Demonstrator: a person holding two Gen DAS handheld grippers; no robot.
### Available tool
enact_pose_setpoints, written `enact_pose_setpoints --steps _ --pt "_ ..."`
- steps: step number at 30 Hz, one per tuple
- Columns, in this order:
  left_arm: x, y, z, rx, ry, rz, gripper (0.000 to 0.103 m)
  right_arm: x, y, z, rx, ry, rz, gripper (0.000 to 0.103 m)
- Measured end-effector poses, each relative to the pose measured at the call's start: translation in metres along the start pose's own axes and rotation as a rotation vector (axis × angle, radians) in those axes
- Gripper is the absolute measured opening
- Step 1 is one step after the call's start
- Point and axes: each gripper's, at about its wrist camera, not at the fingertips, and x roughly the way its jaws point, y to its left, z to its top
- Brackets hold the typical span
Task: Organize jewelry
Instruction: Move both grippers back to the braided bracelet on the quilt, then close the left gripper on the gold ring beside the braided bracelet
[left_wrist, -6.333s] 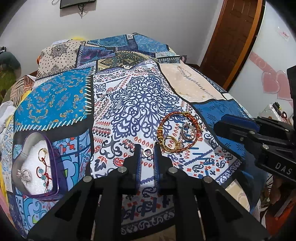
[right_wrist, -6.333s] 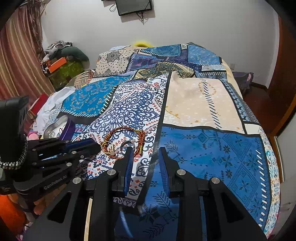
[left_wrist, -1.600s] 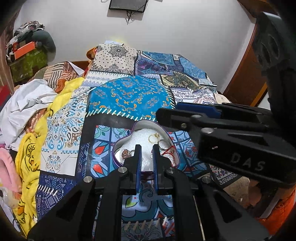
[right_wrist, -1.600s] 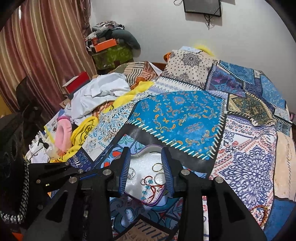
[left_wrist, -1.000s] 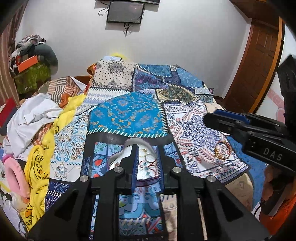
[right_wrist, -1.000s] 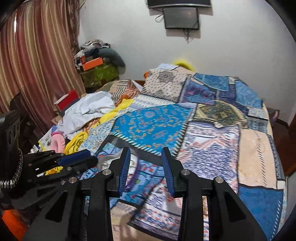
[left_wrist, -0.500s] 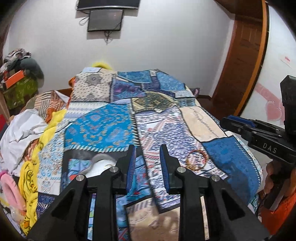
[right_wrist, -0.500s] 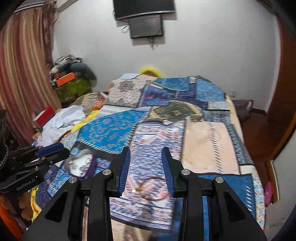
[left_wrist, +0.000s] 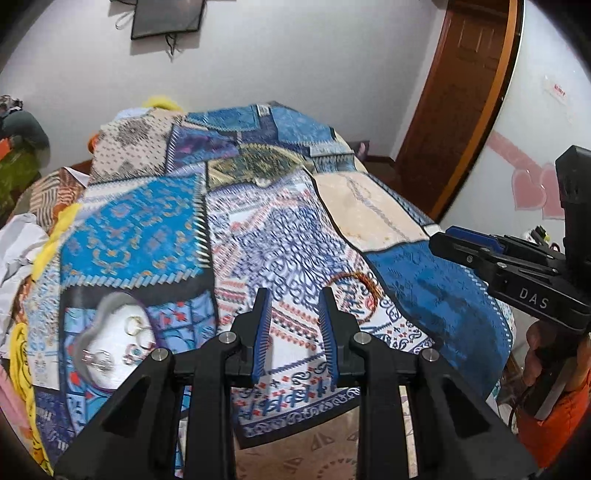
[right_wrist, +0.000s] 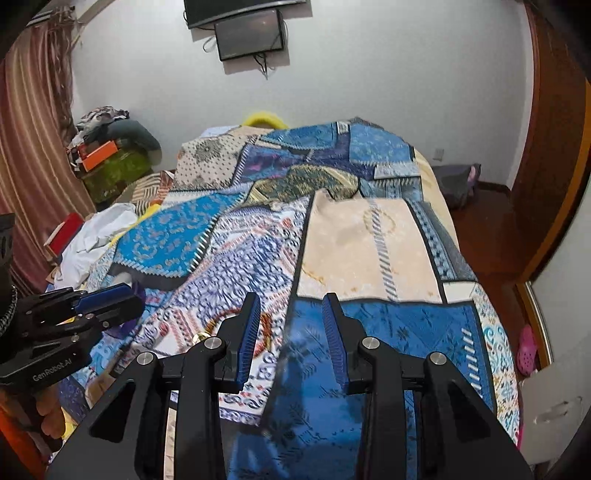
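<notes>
On the bedspread (left_wrist: 147, 229), the jewelry dish (left_wrist: 110, 343) lies left — the bangle (left_wrist: 364, 286) well apart, right.

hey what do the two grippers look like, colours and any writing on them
Both are matte black angular frames with silver screws and ribbed blue pads on the fingers. The left gripper reads "GenRobot.AI" in pale lettering on its side, seen from the right wrist. The right gripper carries "DAS" on its side, seen from the left wrist.

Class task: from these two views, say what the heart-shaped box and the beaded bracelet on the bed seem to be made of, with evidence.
Heart-shaped box: purple rim around a soft-looking white lining, likely fabric or foam; the wall material is unclear.
Beaded bracelet: a loop of small red and gold-coloured beads, probably glass or plastic; motion blur hides the finish.
</notes>
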Motion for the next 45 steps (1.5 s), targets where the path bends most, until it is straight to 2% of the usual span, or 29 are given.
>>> enact_pose_setpoints --steps 10,15,18,24,29,34,37,40,42,45 --pt "0.035 -0.01 -0.012 -0.011 0.087 -0.04 0.025 0.019 -0.007 -0.014 0.013 0.059 0.027 0.032" --pt "0.047 -0.015 -0.016 -0.008 0.114 -0.053 0.013 0.027 -0.008 -0.019 0.017 0.081 0.04 0.032" --pt "0.052 -0.013 -0.02 -0.025 0.136 -0.074 0.009 0.028 -0.007 -0.02 0.014 0.086 0.043 0.032" --pt "0.053 -0.01 -0.023 -0.045 0.127 -0.075 0.0 0.032 -0.008 -0.02 0.016 0.096 0.047 0.032" --pt "0.05 -0.01 -0.023 -0.037 0.108 -0.058 0.0 0.036 -0.004 -0.022 0.006 0.11 0.05 0.032" --pt "0.033 -0.006 -0.017 -0.035 0.053 -0.036 0.0 0.037 -0.001 -0.023 -0.01 0.119 0.051 0.032" --pt "0.03 -0.005 -0.013 -0.022 0.065 -0.051 0.0 0.038 0.0 -0.022 -0.01 0.122 0.052 0.032" --pt "0.03 -0.009 -0.013 -0.005 0.087 -0.057 0.01 0.038 0.0 -0.022 -0.003 0.124 0.057 0.032" --pt "0.032 -0.014 -0.015 0.012 0.09 -0.05 0.024 0.039 0.0 -0.023 0.001 0.127 0.058 0.032" --pt "0.039 -0.022 -0.017 0.033 0.111 -0.043 0.027 0.038 -0.001 -0.024 0.006 0.127 0.058 0.032"
